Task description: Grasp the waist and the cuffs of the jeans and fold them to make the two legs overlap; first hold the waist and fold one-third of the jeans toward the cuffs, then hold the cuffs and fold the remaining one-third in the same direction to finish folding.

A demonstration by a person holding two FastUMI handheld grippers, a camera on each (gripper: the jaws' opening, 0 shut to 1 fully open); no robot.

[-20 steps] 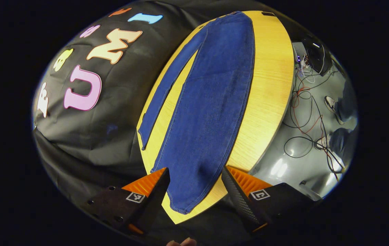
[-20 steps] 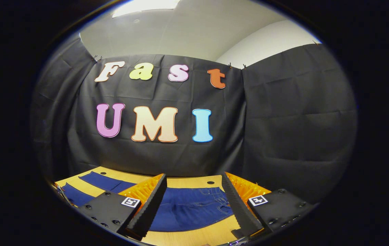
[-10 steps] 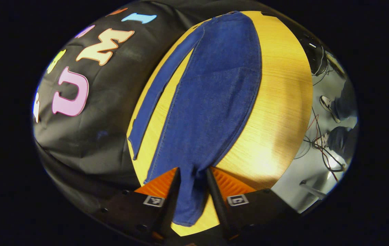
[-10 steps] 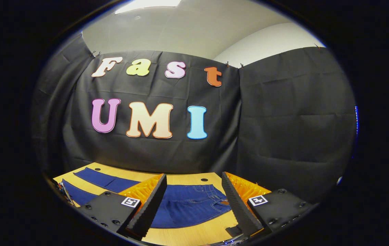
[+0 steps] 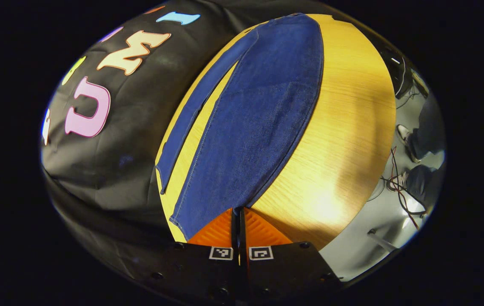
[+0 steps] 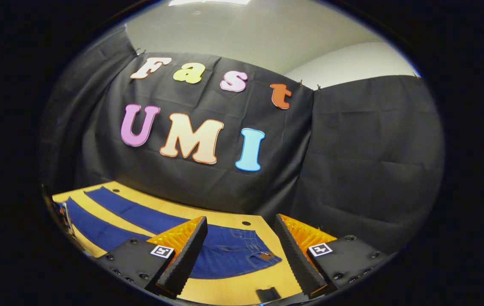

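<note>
Opening step, legs not yet overlapped. The jeans (image 5: 259,114) lie flat on the wooden bench (image 5: 344,140), running from the bottom centre to the top of the left gripper view; the two legs are spread apart, with a strip of bare bench between the narrow far leg (image 5: 191,119) at centre left and the broad near leg. The left claw (image 5: 238,221), at the bottom centre of that view, has its fingers drawn together on the corner of the near leg's cuff (image 5: 208,212); the cloth runs into the seam between them, so it appears pinched. In the right gripper view the right claw (image 6: 238,248), at the bottom centre, stands wide apart and empty, above the waist (image 6: 242,250), which lies between its fingers but below them, untouched. Judgement: the cuff end is secured and the waist end is not; the next move calls for lowering the right claw onto the waistband's near edge and closing it, then carrying the near leg across onto the far one.
</note>
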